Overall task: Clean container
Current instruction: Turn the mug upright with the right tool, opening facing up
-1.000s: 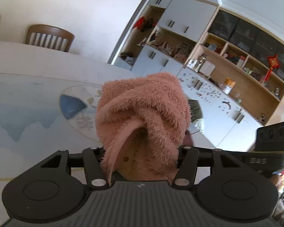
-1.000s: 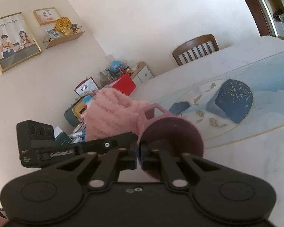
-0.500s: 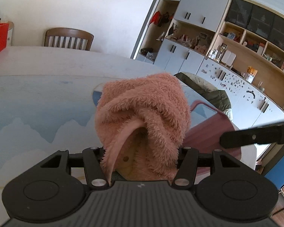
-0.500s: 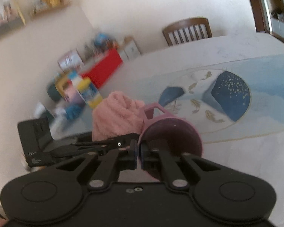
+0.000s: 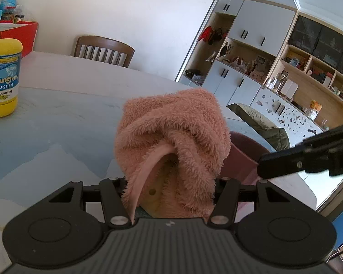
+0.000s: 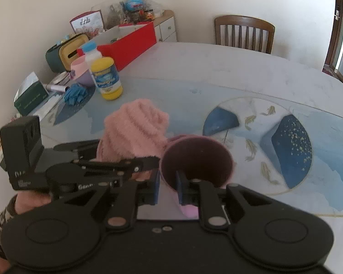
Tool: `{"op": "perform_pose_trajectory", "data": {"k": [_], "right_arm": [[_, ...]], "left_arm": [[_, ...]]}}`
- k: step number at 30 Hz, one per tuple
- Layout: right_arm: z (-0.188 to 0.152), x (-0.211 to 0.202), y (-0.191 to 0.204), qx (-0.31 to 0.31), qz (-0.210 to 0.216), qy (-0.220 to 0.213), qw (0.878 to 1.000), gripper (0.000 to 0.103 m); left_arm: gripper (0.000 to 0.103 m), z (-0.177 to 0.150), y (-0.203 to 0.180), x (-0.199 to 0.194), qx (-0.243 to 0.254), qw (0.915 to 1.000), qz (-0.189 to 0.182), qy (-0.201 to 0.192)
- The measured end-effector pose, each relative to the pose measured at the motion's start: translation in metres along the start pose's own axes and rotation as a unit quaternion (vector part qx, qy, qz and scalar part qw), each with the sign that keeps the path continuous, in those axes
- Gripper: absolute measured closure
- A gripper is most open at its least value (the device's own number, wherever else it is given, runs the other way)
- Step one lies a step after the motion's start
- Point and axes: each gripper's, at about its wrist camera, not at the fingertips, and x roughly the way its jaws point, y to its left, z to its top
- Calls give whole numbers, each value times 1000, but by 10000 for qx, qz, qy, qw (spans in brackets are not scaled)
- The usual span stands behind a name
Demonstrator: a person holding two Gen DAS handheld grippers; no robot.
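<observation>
In the left wrist view, my left gripper (image 5: 171, 182) is shut on a fluffy pink cloth (image 5: 171, 141) that bunches up over its fingers and hides them. Just right of the cloth is the pink cup (image 5: 240, 159). In the right wrist view, my right gripper (image 6: 168, 188) is shut on the near wall of the pink cup (image 6: 194, 159), one blue pad inside the dark mouth and one outside. The cloth (image 6: 135, 132) sits against the cup's left side, above the table, still outside the mouth. The left gripper (image 6: 130, 153) reaches in from the left.
A yellow gummies bottle (image 6: 106, 78) stands on the blue-patterned table (image 6: 240, 73), with blue gloves (image 6: 75, 92), a green tissue box (image 6: 30, 93) and a red box (image 6: 130, 45) behind it. A wooden chair (image 6: 243, 33) is at the far edge. A sleeve shows at bottom left.
Both grippers have swung and tilted down toward the table. The cup has come into the left view beside the cloth, and the yellow bottle has appeared. Both grips are unchanged.
</observation>
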Motion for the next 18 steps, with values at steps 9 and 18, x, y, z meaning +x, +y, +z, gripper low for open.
{"op": "perform_pose_trajectory", "data": {"k": [9,18], "right_arm": [[18,-31,-20,-346,-699,-269,9966,68],[18,-7,-39,-306,-450,-180,9984,68]], "left_arm": [[46,-1,-6,-17,180,9994,-157,-237],[46,-1,-18,-40,325,9983,-4,-477]]}}
